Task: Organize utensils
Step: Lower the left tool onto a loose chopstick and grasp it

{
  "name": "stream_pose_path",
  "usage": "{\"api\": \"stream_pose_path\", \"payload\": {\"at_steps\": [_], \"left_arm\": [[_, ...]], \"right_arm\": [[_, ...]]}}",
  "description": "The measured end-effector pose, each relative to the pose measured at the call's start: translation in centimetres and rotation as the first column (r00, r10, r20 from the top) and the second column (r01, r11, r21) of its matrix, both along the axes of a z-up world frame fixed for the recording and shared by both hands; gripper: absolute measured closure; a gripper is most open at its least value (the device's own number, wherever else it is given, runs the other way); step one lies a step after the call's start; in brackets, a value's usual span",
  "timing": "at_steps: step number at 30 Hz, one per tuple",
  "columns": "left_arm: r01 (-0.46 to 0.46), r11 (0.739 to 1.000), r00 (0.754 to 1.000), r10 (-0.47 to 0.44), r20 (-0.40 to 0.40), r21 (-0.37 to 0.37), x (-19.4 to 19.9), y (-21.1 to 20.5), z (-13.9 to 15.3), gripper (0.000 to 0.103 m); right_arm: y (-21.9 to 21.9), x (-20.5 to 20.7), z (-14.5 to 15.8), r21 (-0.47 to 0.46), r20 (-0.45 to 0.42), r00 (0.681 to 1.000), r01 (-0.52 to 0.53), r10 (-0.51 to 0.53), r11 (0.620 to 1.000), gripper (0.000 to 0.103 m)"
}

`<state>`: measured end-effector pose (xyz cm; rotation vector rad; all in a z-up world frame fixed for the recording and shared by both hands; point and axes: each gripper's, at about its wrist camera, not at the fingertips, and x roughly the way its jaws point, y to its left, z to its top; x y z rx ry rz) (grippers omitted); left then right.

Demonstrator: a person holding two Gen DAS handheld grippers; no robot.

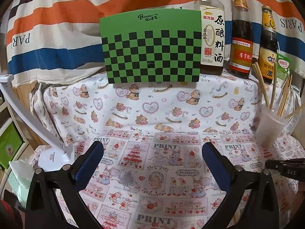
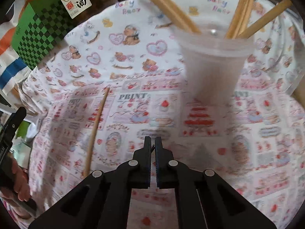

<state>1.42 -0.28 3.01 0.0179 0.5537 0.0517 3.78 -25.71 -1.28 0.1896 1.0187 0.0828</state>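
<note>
A single wooden chopstick [image 2: 96, 131] lies flat on the printed tablecloth [image 2: 133, 72], a thin pale-brown stick running from the lower left of the right wrist view up toward the centre, its tip resting on the strawberry-patterned part of the cloth. It is well apart from the cup and touches neither tool.

The frosted plastic cup [image 2: 213, 61] stands upright in the upper right of that view, with several more chopsticks [image 2: 171, 7] leaning out of it at different angles; the blur keeps me from counting them. In the left wrist view the same cup [image 1: 270, 127] sits at the right edge with its sticks [image 1: 262, 84] fanned upward.

The right gripper [image 2: 152, 143] hangs over bare cloth at lower centre, jaws pressed together with nothing between them, the loose chopstick off to its left. The left gripper [image 1: 152, 148] has its blue-padded jaws spread wide over empty cloth, pinching nothing. A hand [image 2: 19, 181] shows at the lower left edge of the right wrist view, wrapped around a black handle.

Behind, a green checkered board [image 1: 152, 47] stands propped against a striped cloth [image 1: 57, 19]. To its right 3 sauce bottles [image 1: 241, 36] stand in a row, with a green carton [image 1: 284, 66] beyond them. A white lamp base [image 1: 57, 156] sits at the lower left. Nothing lies between the right gripper and the cup.
</note>
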Motion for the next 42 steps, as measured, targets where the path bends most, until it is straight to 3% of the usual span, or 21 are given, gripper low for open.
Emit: {"api": "stream_pose_path", "payload": {"at_steps": [8, 13, 22, 34, 42], "left_arm": [[-0.012, 1.0, 1.0, 0.012, -0.004, 0.006, 0.2, 0.0, -0.2, 0.001], [-0.018, 0.998, 1.0, 0.017, -0.027, -0.064, 0.4, 0.9, -0.2, 0.001], [-0.038, 0.994, 0.998, 0.034, -0.045, -0.099, 0.6, 1.7, -0.4, 0.001], [-0.032, 0.996, 0.999, 0.029, -0.045, -0.077, 0.6, 1.4, -0.5, 0.001], [-0.025, 0.997, 0.999, 0.022, -0.046, -0.074, 0.7, 1.3, -0.6, 0.001]], "right_arm": [[0.0, 0.1, -0.6, -0.093, -0.019, 1.0, 0.009, -0.01, 0.996, 0.099], [0.3, 0.2, -0.8, -0.113, -0.02, 1.0, -0.004, 0.002, 0.994, 0.099], [0.9, 0.4, -1.2, -0.127, -0.027, 0.999, -0.019, 0.016, 0.992, 0.099], [0.6, 0.4, -1.5, -0.034, -0.065, 0.998, -0.029, 0.027, 0.999, 0.098], [1.4, 0.2, -1.5, -0.088, -0.044, 0.997, -0.061, 0.057, 0.994, 0.098]]}}
